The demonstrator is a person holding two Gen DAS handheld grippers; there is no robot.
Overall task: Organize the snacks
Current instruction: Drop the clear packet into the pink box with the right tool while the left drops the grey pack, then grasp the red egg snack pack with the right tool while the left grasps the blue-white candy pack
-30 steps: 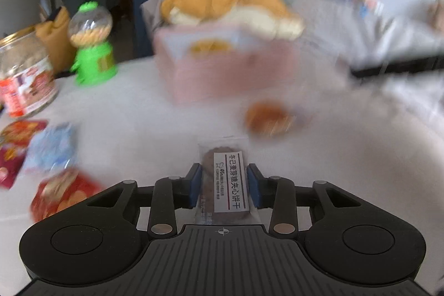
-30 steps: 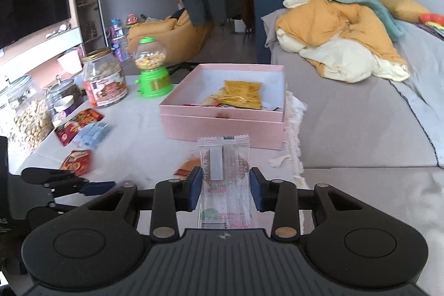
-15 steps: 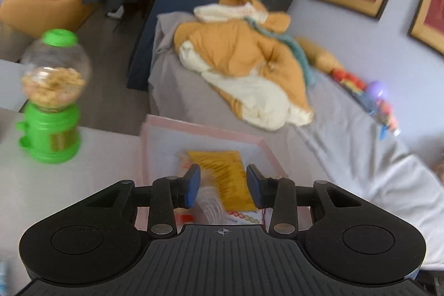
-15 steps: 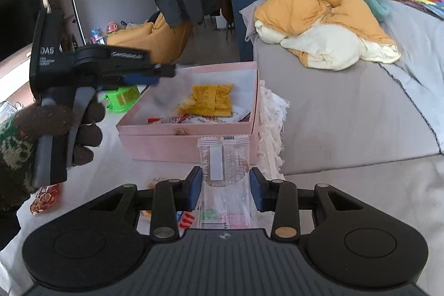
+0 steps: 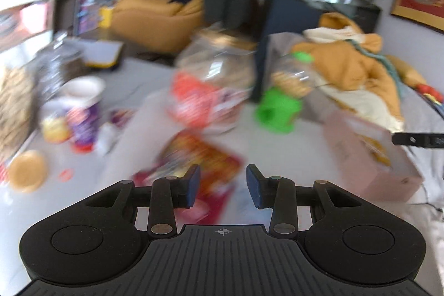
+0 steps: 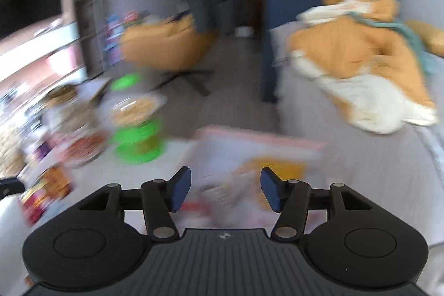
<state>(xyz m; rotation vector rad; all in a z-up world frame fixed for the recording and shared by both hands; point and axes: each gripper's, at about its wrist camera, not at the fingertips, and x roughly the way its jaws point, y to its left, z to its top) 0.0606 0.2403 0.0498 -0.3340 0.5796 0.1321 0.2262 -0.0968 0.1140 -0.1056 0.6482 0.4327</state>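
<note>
Both views are smeared by motion blur. The left gripper (image 5: 222, 186) has its fingers spread apart with nothing between them, over the white table (image 5: 291, 146); a red and yellow snack packet (image 5: 199, 160) lies just beyond the tips at about 11 o'clock. Farther off, a big red-labelled jar (image 5: 211, 90) stands at 12 o'clock, a green candy dispenser (image 5: 281, 101) at 1 o'clock, and the pink box (image 5: 369, 157) at 3 o'clock. The right gripper (image 6: 225, 192) is also spread wide and empty, directly above the pink box (image 6: 258, 140), where a yellow packet (image 6: 280, 165) lies among other wrappers (too blurred to identify). The green dispenser (image 6: 136, 135) sits at its 10 o'clock.
</note>
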